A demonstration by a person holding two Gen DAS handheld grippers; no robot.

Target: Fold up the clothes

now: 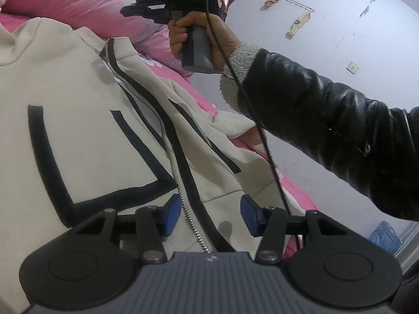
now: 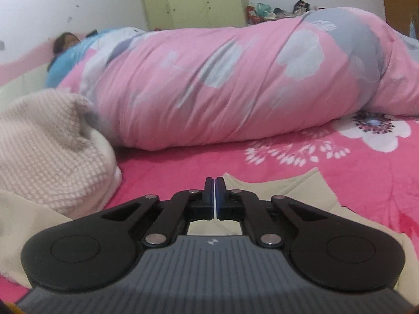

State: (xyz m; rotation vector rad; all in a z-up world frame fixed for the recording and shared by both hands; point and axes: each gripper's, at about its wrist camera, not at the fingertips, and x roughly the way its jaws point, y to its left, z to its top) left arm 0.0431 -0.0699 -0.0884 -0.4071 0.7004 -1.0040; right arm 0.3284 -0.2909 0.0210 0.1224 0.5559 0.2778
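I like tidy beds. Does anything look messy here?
Yes. The cream zip-up jacket with black stripes lies crooked and rumpled, its right side spilling off the pink flowered bedsheet's edge.

Quick count, here we go: one cream zip-up jacket [image 1: 86,120] spread on the bed, with one zipper [image 1: 180,188] running down its front. One knitted sweater [image 2: 49,146] bunched up at the side. One big rolled pink duvet [image 2: 225,83] across the back, and one pink flowered bedsheet [image 2: 366,167] under it all. Two grippers: the left one [image 1: 210,216] up close, the right one [image 2: 214,192] in its own camera. One hand [image 1: 199,39] in sight, one black cable [image 1: 251,120] trailing from it. On the wall, one wire rack [image 1: 296,4].
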